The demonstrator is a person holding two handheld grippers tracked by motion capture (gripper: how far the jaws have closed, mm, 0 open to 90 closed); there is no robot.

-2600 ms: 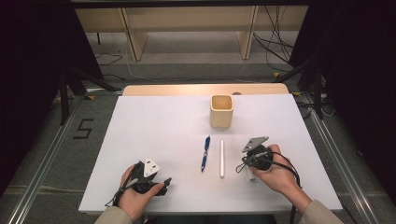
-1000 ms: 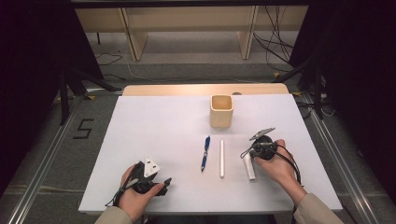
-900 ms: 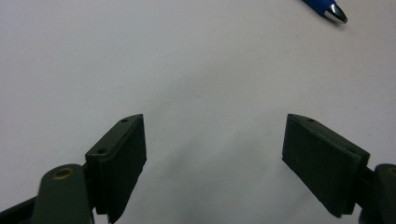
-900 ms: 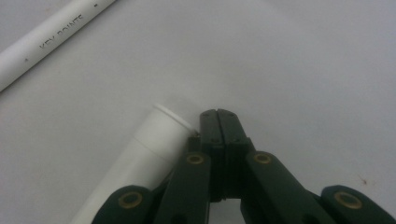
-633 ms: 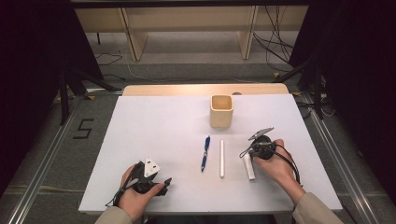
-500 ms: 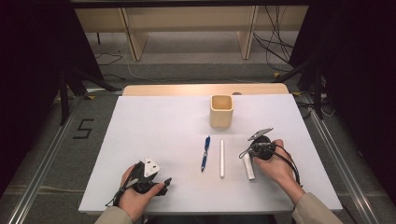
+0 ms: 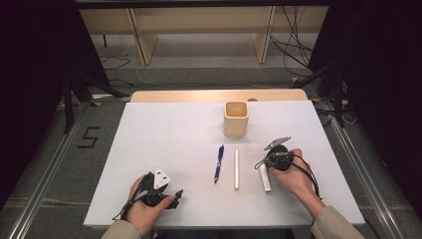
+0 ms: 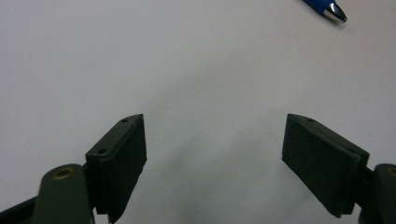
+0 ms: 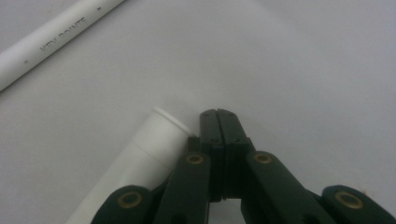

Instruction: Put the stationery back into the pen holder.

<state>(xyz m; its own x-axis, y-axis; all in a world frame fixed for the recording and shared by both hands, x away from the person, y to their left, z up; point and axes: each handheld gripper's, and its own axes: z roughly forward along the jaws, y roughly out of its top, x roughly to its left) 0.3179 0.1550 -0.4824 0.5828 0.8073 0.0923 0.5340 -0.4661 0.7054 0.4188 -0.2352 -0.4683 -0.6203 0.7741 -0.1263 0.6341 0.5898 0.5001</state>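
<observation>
The work in hand is the pickup of the thick white marker (image 7: 264, 177), presumably for the square beige cup (image 7: 236, 118). All places below are given from that cup.

**Position.** The marker lies on the white table (image 7: 164, 134) nearer the person than the cup and slightly to the right. The thin white pen (image 7: 236, 169) lies directly on the near side of the cup, and the blue pen (image 7: 219, 163) just left of that.

**Right gripper (image 9: 218, 113).** The jaws are pressed together with nothing between them. They stand just beside the marker's end (image 9: 159, 133), against its side, not around it.

**Procedure.** To grip well, open the jaws wider than the barrel, shift sideways until the barrel is centred between the pads, lower, then close. Grip near mid-length, judged less likely to tip on lifting.

**Left gripper (image 8: 212, 140).** Jaws are wide apart and empty over bare table, well to the left of the cup and on its near side.

**View comparison.** The high view gives the layout of cup, pens and both hands. The right gripper view settles that the jaws miss the marker, and shows lettering on the thin pen (image 9: 51, 39). The left gripper view shows the blue pen's metal tip (image 8: 332, 10).
</observation>
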